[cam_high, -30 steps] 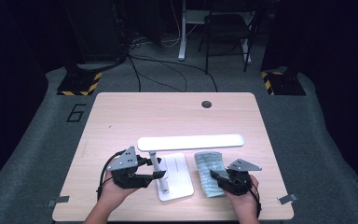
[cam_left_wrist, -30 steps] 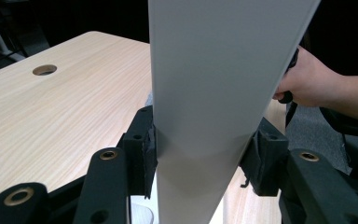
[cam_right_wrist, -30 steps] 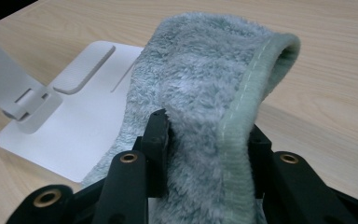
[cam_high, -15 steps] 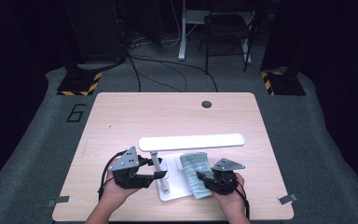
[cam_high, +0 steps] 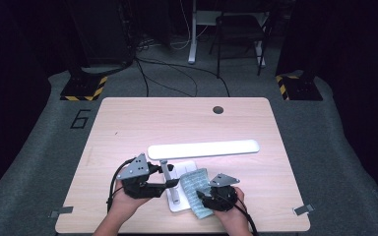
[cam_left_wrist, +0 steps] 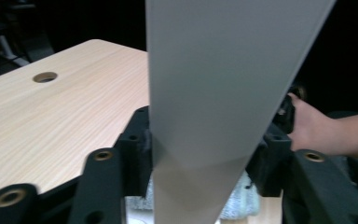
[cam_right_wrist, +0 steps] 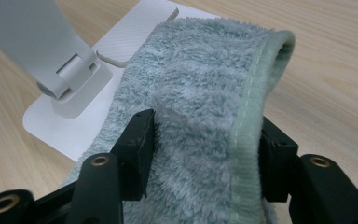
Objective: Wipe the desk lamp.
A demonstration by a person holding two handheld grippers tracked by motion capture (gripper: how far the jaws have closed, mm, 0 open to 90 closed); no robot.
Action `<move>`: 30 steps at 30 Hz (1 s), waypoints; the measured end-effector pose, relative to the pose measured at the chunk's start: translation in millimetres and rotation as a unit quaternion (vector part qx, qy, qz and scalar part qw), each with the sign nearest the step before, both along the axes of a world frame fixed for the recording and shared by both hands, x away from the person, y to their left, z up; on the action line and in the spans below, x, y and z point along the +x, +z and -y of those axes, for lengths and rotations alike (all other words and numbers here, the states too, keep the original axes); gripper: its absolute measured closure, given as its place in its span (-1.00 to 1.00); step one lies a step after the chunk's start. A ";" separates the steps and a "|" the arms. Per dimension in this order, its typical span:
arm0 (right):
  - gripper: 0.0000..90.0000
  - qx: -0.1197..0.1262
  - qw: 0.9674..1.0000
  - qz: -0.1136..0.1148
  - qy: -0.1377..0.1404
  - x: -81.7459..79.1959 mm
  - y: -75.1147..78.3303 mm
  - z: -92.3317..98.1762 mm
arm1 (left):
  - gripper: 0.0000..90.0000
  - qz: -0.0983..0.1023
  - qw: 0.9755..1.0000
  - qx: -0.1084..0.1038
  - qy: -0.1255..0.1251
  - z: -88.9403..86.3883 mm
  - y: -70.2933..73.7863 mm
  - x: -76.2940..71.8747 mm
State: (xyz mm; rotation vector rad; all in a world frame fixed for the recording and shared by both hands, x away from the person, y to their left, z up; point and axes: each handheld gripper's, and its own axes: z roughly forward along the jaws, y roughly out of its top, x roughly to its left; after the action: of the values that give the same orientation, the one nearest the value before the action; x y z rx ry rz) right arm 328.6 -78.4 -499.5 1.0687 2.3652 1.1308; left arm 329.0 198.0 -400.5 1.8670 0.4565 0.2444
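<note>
Desk lamp, white, flat square base, long bar head: high view places it mid-table, left gripper clamped on its grey upright stem; right gripper, nearer the pale green terry cloth, presses it beside the base, cloth running away from the person.

Left gripper view: stem between narrowly set jaws.

Right gripper view: cloth lies between jaws that have just been opening; base up-left.

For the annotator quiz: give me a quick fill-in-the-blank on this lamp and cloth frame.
1. The left gripper clamps the lamp's grey ____.
2. The cloth between the right gripper's jaws is pale ____.
3. The lamp base is ____ in colour.
4. The lamp head is switched ____.

Missing words: arm; green; white; on
</note>
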 end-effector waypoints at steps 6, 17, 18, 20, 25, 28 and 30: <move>0.17 -0.012 1.000 -0.002 0.017 -4.8 -4.1 -8.6 | 0.16 0.008 1.000 0.006 0.003 0.0 0.1 -1.4; 0.21 -0.020 1.000 0.008 0.014 19.4 -4.8 -15.5 | 0.16 0.003 1.000 0.003 -0.004 -1.4 -0.4 -0.4; 0.21 -0.018 1.000 0.004 0.007 22.1 -4.9 -17.4 | 0.16 0.003 1.000 0.003 -0.004 -1.4 -0.4 -0.4; 0.21 -0.018 1.000 0.001 0.007 29.8 -4.9 -19.0 | 0.16 0.003 1.000 0.003 -0.005 -1.5 -0.4 -0.3; 0.21 -0.015 1.000 -0.001 0.001 49.5 -5.6 -24.3 | 0.16 0.003 1.000 0.003 -0.006 -1.7 -0.4 -0.1; 0.21 -0.011 1.000 -0.008 -0.007 61.2 -5.6 -28.4 | 0.16 0.004 1.000 0.007 -0.003 -1.5 0.2 -0.5; 0.20 -0.011 1.000 -0.004 -0.013 70.3 -5.5 -31.5 | 0.16 0.004 1.000 0.007 -0.003 -1.3 0.1 -0.5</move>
State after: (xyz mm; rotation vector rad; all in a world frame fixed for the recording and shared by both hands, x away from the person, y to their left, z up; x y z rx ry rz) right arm 398.9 -46.9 -505.0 1.0966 2.3571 1.0907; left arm 328.5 199.4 -400.4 1.8794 0.4441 0.2505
